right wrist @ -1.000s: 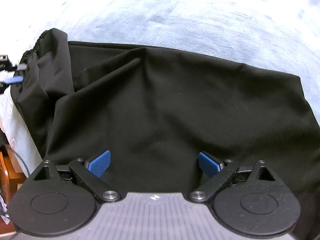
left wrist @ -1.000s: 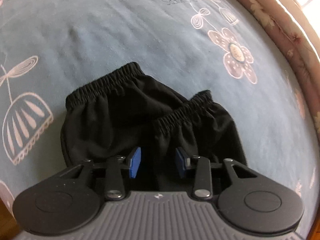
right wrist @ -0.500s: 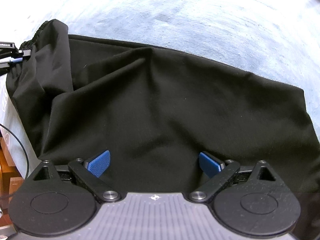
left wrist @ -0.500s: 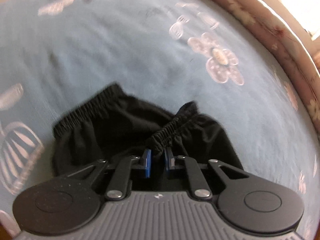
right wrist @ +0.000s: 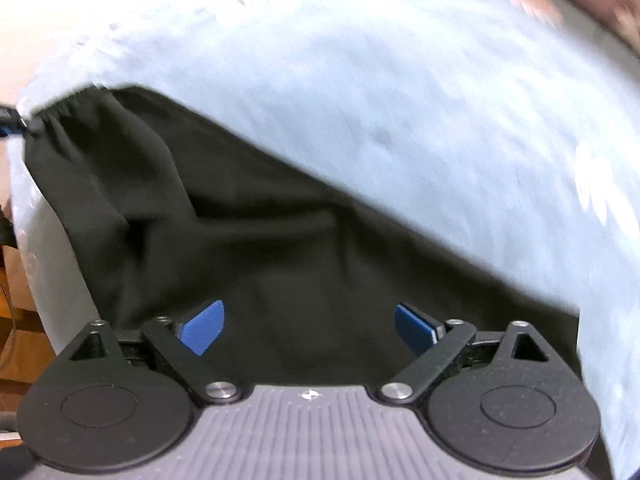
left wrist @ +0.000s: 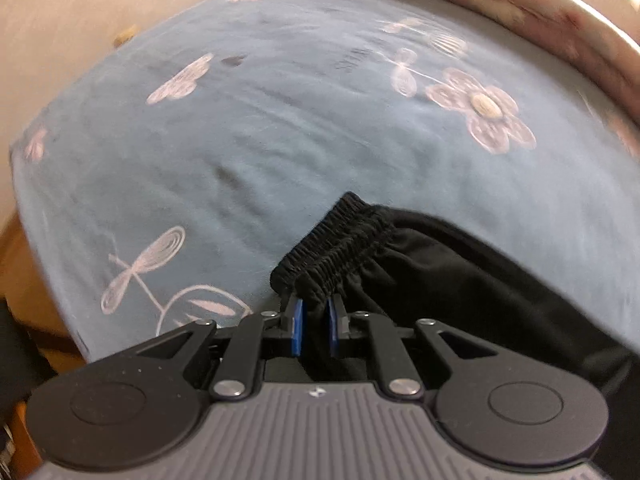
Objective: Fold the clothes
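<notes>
Left wrist view: left gripper [left wrist: 313,322] clamped narrow on gathered elastic cuffs [left wrist: 334,246] of black trousers [left wrist: 460,280] over blue floral bedsheet [left wrist: 260,140]; right wrist view: right gripper [right wrist: 308,326] spread wide, empty, above the dark cloth [right wrist: 240,240], blurred.

A blue flowered sheet [left wrist: 280,128] fills my view. A pink floral border [left wrist: 520,12] curves across the upper right, a beige wall [left wrist: 80,12] upper left, brown wood [left wrist: 24,264] lower left.
</notes>
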Demonstrator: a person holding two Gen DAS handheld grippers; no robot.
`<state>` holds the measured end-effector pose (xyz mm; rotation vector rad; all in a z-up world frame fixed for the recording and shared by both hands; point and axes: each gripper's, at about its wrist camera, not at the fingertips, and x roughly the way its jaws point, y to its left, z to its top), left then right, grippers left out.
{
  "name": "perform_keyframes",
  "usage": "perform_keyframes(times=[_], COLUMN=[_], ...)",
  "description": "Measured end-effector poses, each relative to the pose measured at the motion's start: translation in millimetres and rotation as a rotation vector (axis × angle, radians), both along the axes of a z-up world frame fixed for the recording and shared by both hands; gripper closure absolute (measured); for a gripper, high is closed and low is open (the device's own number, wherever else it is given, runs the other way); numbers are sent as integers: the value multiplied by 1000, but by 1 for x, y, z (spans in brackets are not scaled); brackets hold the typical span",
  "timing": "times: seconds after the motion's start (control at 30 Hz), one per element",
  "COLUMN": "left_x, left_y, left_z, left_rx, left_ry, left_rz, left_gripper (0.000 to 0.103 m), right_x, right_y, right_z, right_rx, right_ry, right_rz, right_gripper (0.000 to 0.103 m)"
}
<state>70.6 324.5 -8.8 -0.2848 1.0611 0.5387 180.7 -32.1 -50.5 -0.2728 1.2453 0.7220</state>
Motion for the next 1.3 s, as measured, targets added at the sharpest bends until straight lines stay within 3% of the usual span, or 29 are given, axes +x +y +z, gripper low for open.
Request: perform_keyframes(times=[0.1, 0.17, 0.23, 0.33, 0.43, 0.53, 0.6, 0.8, 1.07, 1.1, 1.13, 1.17, 1.3], left_x=[-4, -8, -13, -25, -36, -42, -44, -56, -58, -59, -60, -61, -65], left_y=[-25, -44, -50, -32, -6, -1, -3, 18, 23, 23, 24, 23, 23], left_z=[4, 3, -5, -19, -24, -28, -36, -48, -58, -56, -54, -51, -32], left_rx=[121, 219, 260, 252, 167, 142, 147, 42, -1, -4, -10, -11, 12], left_ry=[-46, -35, -6, 26, -26, -78, -60, -99, -128, -134, -141, -147, -203], left_rz=[-199, -354, -447, -405, -291, -307, -325, -257, -211, -207, -204, -203, -190], left_gripper=[92, 92, 92, 91, 91, 91, 91, 89, 89, 89, 89, 89, 89], right_x=[16, 28, 40, 55, 64, 68, 68, 61, 89, 91, 90, 88, 80], right_y=[31, 58, 91, 148, 205, 258, 287, 341, 339, 337, 336, 335, 324], right_z=[14, 21, 26, 28, 22, 11, 3, -32, -66, -68, -66, -63, -37], right_rx=[90, 133, 168, 214, 263, 302, 314, 250, 241, 249, 250, 250, 291], right_ry=[-26, -47, -73, -118, -120, -88, -50, 67, 418, 434, 428, 412, 354], right_rz=[85, 156, 233, 363, 490, 615, 688, 867, 750, 729, 727, 735, 745], right_gripper=[21, 27, 28, 33, 44, 55, 56, 59, 58, 58, 68, 88, 94])
